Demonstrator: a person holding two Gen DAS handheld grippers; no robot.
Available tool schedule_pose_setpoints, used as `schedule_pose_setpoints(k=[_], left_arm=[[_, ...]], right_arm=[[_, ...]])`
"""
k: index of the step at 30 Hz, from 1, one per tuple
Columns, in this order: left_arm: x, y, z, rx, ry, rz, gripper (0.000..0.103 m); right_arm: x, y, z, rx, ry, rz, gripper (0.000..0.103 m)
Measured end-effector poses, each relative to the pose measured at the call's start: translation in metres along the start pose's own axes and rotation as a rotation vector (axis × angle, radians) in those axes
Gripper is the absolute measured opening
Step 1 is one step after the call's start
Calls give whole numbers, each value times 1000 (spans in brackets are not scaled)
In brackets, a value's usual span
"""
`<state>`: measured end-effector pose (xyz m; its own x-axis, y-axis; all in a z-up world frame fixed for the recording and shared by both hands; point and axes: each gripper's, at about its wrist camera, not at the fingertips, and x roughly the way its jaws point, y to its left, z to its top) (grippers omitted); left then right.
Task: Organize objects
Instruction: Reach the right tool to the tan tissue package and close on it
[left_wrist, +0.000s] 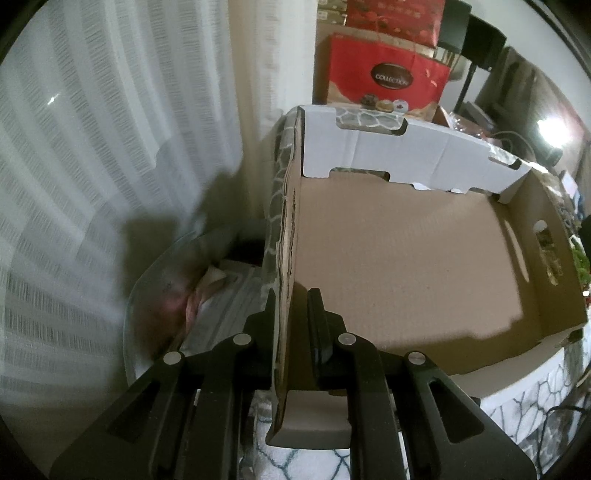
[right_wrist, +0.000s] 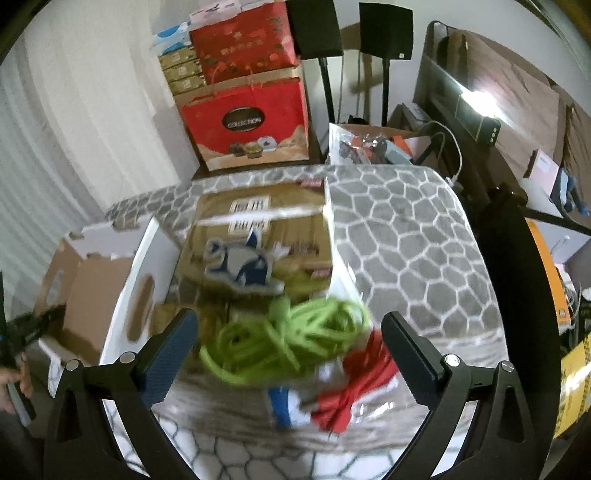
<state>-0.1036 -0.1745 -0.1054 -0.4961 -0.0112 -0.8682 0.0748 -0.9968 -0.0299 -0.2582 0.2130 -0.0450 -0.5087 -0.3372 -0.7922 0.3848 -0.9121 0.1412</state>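
Observation:
My left gripper (left_wrist: 291, 314) is shut on the left wall of an open, empty cardboard box (left_wrist: 399, 258), one finger outside and one inside. The same box shows at the left of the right wrist view (right_wrist: 92, 280). My right gripper (right_wrist: 288, 332) is open and empty, hovering over a coil of green cord (right_wrist: 284, 339). Next to the cord lie a red cloth (right_wrist: 358, 384), a blue and white item (right_wrist: 288, 406) and a blue and white fish-shaped patch (right_wrist: 243, 266) on a flat brown carton (right_wrist: 258, 236).
All of this rests on a grey hexagon-patterned cloth (right_wrist: 406, 236). Red gift boxes (right_wrist: 247, 122) are stacked behind. A curtain (left_wrist: 92, 166) hangs at the left, a glass table edge (left_wrist: 155, 280) below it. Speaker stands (right_wrist: 384, 37), cables and clutter stand at the right.

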Motion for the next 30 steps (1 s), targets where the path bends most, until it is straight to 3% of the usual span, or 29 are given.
schedule_pose_setpoints(k=[7,13,15,23,25,28,30], left_arm=[[1,3,0,-11,-1,-4,12],[1,4,0,-13,-1,-8,12],[1,4,0,-14,-1,-10,13],[1,4,0,-14,-2,-12,13],[1,4,0,-14,-2,-13,13],[1,4,0,-15,-2,-12,13],[1,4,0,-13,-1,-11,13]], right_arm=[[31,-12,40,16,27,-30,100],[71,-23,61,63,114,-25,89],[82,-27,62,82,136,-5,83],[93,-36,68,206,112,121,78],[99,-33,69,198,123,109,73],[102,-36,72,252,124,169,57],[97,-37,75,268,107,166,37]])
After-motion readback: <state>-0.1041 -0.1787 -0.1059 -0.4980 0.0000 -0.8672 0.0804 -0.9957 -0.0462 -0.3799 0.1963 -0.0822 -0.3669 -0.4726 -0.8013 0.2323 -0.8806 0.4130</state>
